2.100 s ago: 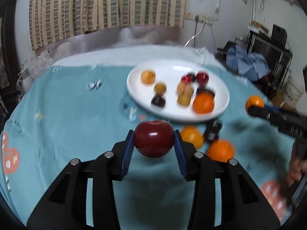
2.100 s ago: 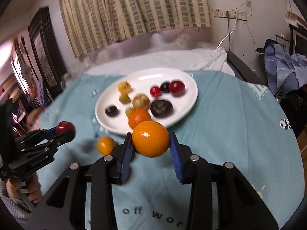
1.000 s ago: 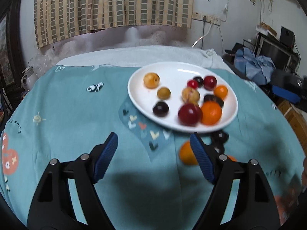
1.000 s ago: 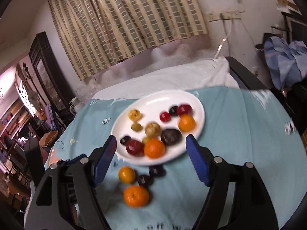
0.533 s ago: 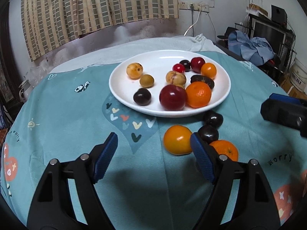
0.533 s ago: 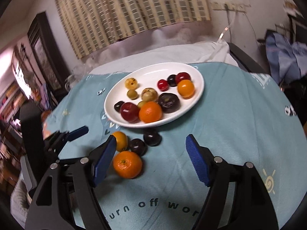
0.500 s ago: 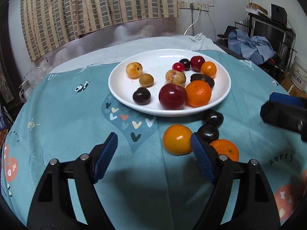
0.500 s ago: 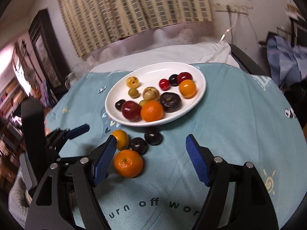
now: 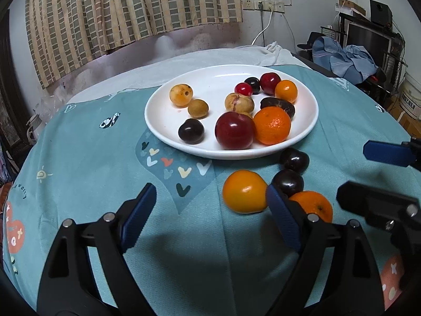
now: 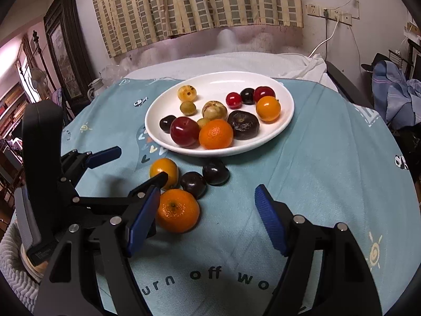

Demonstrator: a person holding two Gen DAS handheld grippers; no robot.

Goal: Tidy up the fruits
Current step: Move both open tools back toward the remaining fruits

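Left wrist view: the left gripper (image 9: 210,205) hangs over the teal tablecloth (image 9: 86,173) with its jaws opening and nothing between them. Its right blue pad (image 9: 282,216) stands just in front of a smooth orange fruit (image 9: 244,191) and a dark plum (image 9: 288,182), without pressing either. A second dark plum (image 9: 294,159) lies just behind, near the rim of the white plate (image 9: 310,113), and a dimpled mandarin (image 9: 314,205) shows partly behind the finger. On the plate a glossy red plum (image 9: 234,130) touches a larger mandarin (image 9: 272,125); around them lie a dark cherry-like fruit (image 9: 191,131), two yellowish loquats (image 9: 181,94), a small red cherry (image 9: 243,89) and a small orange (image 9: 286,91). The right gripper's tips (image 9: 381,179) enter at the right edge. Only this view shows the clothes heap (image 9: 342,60) and the dark screen (image 9: 368,39) behind it.

Right wrist view: the right gripper (image 10: 206,206) is wide apart and empty above the cloth's printed letters (image 10: 205,275). The dimpled mandarin (image 10: 177,210) sits whole here, just beside the left blue pad (image 10: 143,218); contact cannot be told. The left gripper (image 10: 140,164) reaches in from the left, one tip overlapping the smooth orange fruit (image 10: 163,171). Only here appear the dark framed cabinet (image 10: 65,47), a white knitted sleeve (image 10: 13,263) and a wrinkled dark fruit (image 10: 243,125) on the plate (image 10: 286,105).
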